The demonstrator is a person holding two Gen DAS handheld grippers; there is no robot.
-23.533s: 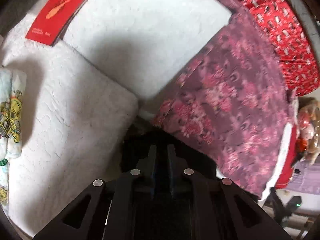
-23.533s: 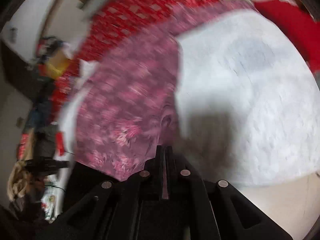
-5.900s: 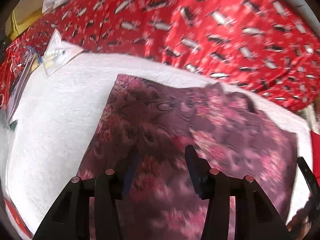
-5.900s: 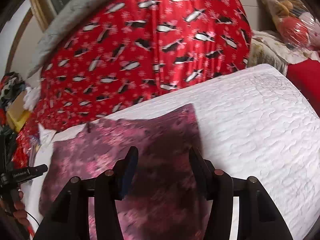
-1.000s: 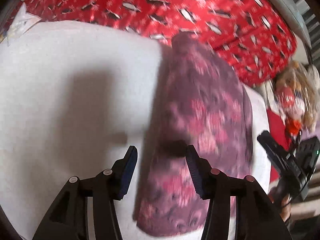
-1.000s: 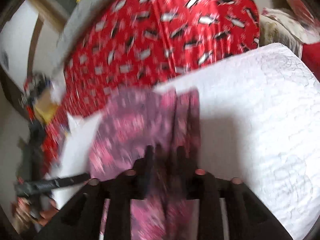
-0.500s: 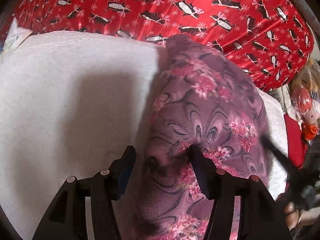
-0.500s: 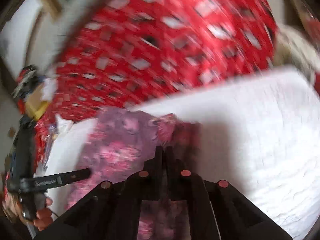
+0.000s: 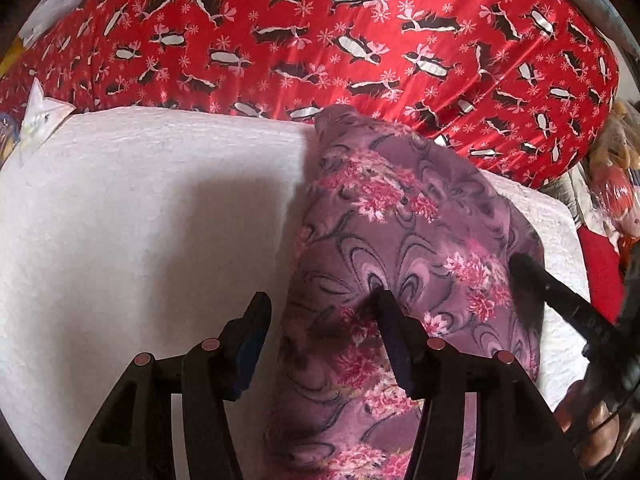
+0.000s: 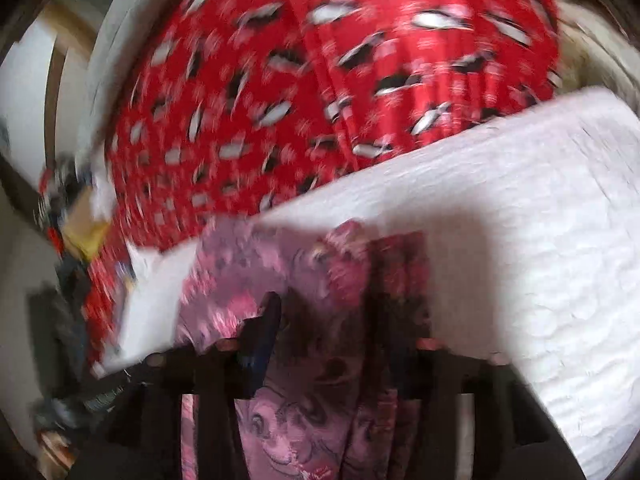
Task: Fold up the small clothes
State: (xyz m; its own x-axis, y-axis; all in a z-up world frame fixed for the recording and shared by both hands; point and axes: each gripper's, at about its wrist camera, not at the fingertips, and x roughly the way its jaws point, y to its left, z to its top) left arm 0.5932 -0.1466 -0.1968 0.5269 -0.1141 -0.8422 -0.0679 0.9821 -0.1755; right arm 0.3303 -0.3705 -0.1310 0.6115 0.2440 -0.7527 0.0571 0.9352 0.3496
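**Folding a small cloth: lengthwise fold laid, cross fold to come**

You are holding the left hand-held gripper (image 9: 322, 298) about half open over the near left edge of the purple flowered cloth (image 9: 420, 220). Its jaws have just been easing slightly closer, one finger is hanging over the cloth and the other over the white quilted pad (image 9: 140, 220), and they are gripping nothing. In its blurred view your right hand-held gripper (image 10: 326, 304) is showing its jaws apart over the same cloth, apparently clamping nothing. The cloth is lying on the pad as a long narrow strip, its far end reaching the red penguin cover (image 9: 320, 40). The lengthwise folding is probably finished. You are likely facing the end-to-end folds next, and some smoothing.
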